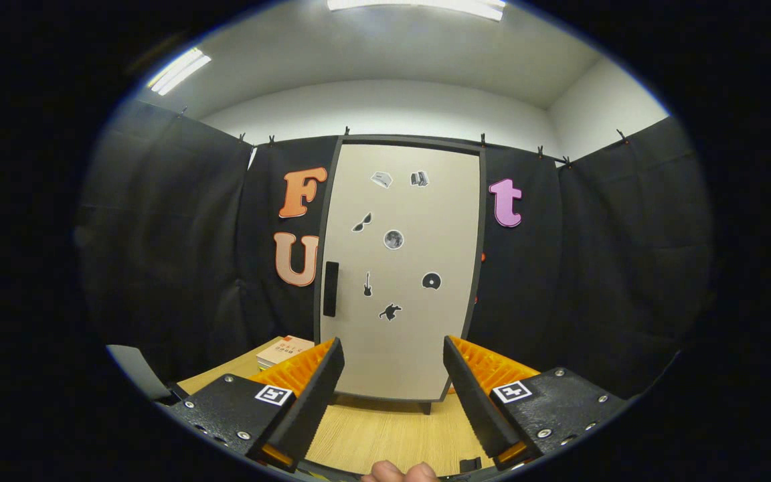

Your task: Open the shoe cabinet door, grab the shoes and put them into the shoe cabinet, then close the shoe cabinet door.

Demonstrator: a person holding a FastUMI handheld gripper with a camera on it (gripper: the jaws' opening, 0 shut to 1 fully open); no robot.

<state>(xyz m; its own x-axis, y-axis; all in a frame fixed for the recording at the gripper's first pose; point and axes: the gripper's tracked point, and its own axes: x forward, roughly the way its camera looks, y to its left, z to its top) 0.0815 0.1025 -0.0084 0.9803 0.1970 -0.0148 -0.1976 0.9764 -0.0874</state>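
Note:
A tall shoe cabinet (402,268) stands straight ahead on the wooden table (379,428), its pale door shut inside a dark frame. Small dark stickers dot the door. A black vertical handle (330,288) sits on the door's left edge, about halfway up. My gripper (393,355) is open, its two fingers spread wide with nothing between them. It hangs a short way in front of the cabinet's lower part, apart from the door. The handle lies beyond and above the left finger.
A book (283,351) lies on the table to the left of the cabinet, behind the left finger. Black cloth walls close in on both sides. A person's fingertips (399,472) peek in below the gripper.

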